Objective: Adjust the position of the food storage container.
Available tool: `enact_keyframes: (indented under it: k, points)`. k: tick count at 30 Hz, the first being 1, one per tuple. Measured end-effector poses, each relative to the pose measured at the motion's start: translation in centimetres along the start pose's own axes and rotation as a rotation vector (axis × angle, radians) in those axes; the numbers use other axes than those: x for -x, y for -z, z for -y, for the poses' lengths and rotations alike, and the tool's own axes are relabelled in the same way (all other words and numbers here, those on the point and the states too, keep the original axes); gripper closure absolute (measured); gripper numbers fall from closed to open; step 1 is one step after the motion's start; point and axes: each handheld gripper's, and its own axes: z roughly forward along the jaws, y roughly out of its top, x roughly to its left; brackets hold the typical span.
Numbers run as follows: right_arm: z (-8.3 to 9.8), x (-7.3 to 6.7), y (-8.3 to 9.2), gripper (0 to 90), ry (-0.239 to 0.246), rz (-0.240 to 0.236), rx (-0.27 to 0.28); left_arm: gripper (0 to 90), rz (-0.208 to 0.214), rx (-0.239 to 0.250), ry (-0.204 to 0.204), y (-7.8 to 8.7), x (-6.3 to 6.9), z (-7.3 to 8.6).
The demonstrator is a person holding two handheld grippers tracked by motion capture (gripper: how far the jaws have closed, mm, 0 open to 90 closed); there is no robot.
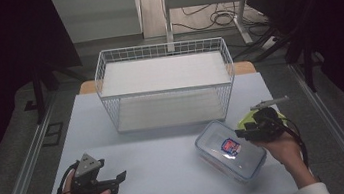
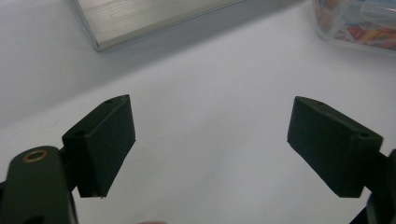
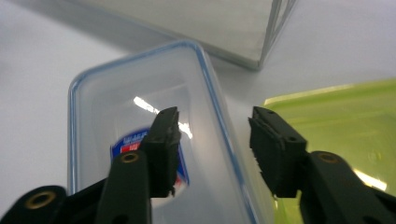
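Right tongs [image 3: 212, 149], jaws half-open, straddle the near long rim of the clear plastic box [image 3: 140, 135], its long axis running away from me, so I'd use them, while my left tongs [image 1: 101, 179] sit wide-open, well apart.

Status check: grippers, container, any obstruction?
Left hand-held gripper open, idle on table. Right hand-held gripper part-open, straddling clear container rim, pads not touching. Green lid alongside, wire basket behind.
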Motion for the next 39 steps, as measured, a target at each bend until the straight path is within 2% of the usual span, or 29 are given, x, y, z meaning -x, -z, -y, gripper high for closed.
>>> enact_keyframes:
  k: [5,10,11,12,14,16,20,23,25,33,39]
  points:
    - [-2.0,0.2,-1.4,63.5,0.014,-0.002,-0.034,14.8,0.002,-0.011,-0.005,-0.2,0.0,0.1]
    - [-3.1,0.3,-2.7,71.0,0.024,0.011,-0.048,14.8,0.002,-0.012,-0.003,-0.4,0.0,0.2]
    - [-3.4,0.4,-3.6,75.8,0.023,0.010,-0.064,14.8,0.002,-0.011,-0.001,-0.4,0.0,0.2]
    - [-3.4,0.4,-3.6,75.8,0.023,0.010,-0.064,14.8,0.003,-0.011,0.000,-0.4,0.0,0.2]
    - [-3.9,0.4,-4.7,85.5,0.029,0.019,-0.079,14.8,0.005,-0.014,-0.006,-0.5,0.1,0.2]
    - [-4.2,0.4,-5.3,89.1,0.038,0.029,-0.089,14.8,0.005,-0.017,-0.007,-0.6,0.1,0.3]
    - [-4.4,0.4,-6.5,89.4,0.053,0.055,-0.118,14.8,0.003,-0.024,-0.010,-0.8,0.1,0.4]
    - [-4.4,0.2,-6.9,89.5,0.062,0.058,-0.129,14.8,0.002,-0.025,-0.011,-0.8,0.0,0.4]
    - [-4.4,0.1,-7.2,89.6,0.070,0.074,-0.131,14.8,-0.005,-0.017,-0.001,-0.8,-0.1,0.4]
    - [-4.5,-0.4,-7.3,89.7,0.084,0.059,-0.141,14.9,-0.003,-0.018,0.003,-0.9,0.0,0.4]
    - [-4.2,-2.3,-7.5,89.7,0.123,0.030,-0.147,14.9,0.002,-0.032,-0.003,-1.3,0.1,0.4]
